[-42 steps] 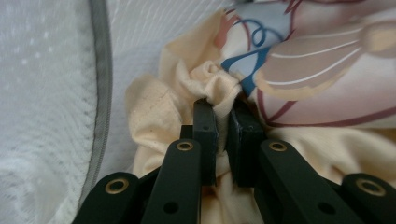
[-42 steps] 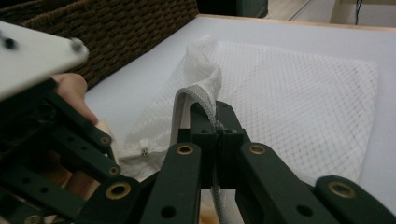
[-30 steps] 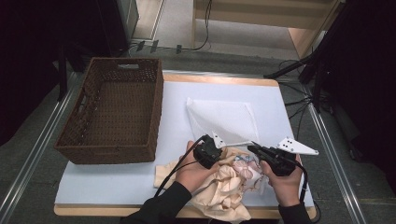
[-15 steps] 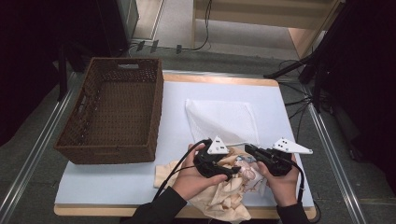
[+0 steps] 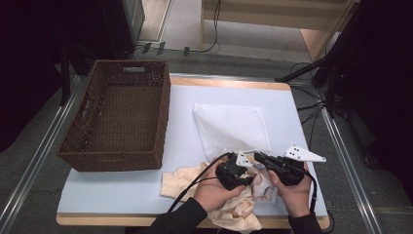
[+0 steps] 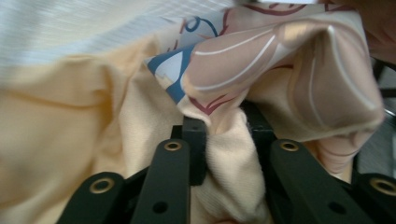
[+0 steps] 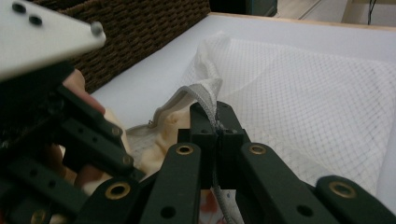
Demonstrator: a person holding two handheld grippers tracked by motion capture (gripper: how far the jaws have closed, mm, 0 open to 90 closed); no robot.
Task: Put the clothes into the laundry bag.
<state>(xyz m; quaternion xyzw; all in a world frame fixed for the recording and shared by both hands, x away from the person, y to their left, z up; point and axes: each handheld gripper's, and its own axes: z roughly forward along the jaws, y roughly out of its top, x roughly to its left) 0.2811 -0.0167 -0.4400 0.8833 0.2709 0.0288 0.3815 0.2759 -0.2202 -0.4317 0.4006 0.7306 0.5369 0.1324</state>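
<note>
A white mesh bag (image 5: 229, 126) lies flat in the middle of the table, its mouth toward the near edge. My right gripper (image 5: 258, 157) is shut on the bag's grey zip rim (image 7: 205, 95) and holds it lifted; its jaws (image 7: 218, 130) pinch the rim tight. A cream cloth (image 5: 185, 180) with a pink and blue print (image 6: 280, 70) is bunched at the near edge. My left gripper (image 5: 249, 168) has just been closing, and its jaws (image 6: 227, 135) now squeeze a fold of that cloth right beside the bag's mouth.
A deep brown wicker basket (image 5: 117, 117) stands on the left of the pale blue table top (image 5: 180, 97). Both hands sit at the near edge, close together. Cables and dark stands lie on the floor beyond the far and right sides.
My left hand has shifted a little to the right, nearer the right gripper, carrying the bunched cloth with it. The right hand has stayed put on the bag's rim.
</note>
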